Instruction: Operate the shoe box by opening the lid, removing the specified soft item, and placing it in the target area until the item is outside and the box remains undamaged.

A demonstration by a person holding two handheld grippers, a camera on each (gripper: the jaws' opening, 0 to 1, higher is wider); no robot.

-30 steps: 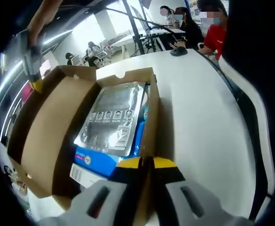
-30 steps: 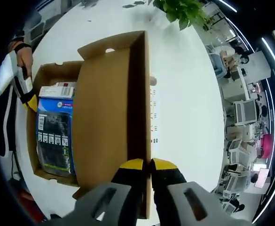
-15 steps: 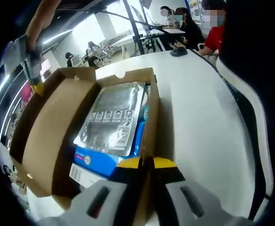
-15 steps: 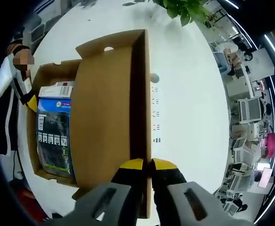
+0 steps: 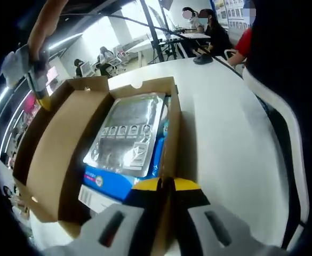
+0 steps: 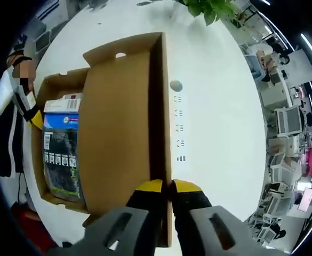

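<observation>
The brown cardboard shoe box [image 5: 173, 133] sits open on a white table. Its lid [image 5: 60, 154] is swung out to the left. Inside lies a silver soft packet [image 5: 129, 133] on top of a blue pack [image 5: 116, 181]. My left gripper [image 5: 166, 186] is shut on the box's near wall. My right gripper [image 5: 36, 80] appears at the upper left, at the lid's far edge. In the right gripper view, my right gripper [image 6: 167, 186] is shut on the lid's rim [image 6: 165, 106]. The packet [image 6: 62, 160] lies beyond the lid [image 6: 118, 133], and the left gripper [image 6: 33, 117] is at the box's far wall.
A white power strip [image 6: 180, 128] lies on the table [image 6: 214, 106] just right of the lid's rim. A green plant [image 6: 209, 8] stands at the far edge. A white chair [image 5: 276, 122] borders the table [image 5: 225, 122], with seated people [image 5: 214, 32] and desks behind.
The lid has tipped slightly further out with my right gripper, baring more of the power strip beside it. The left gripper and the box's contents have not moved.
</observation>
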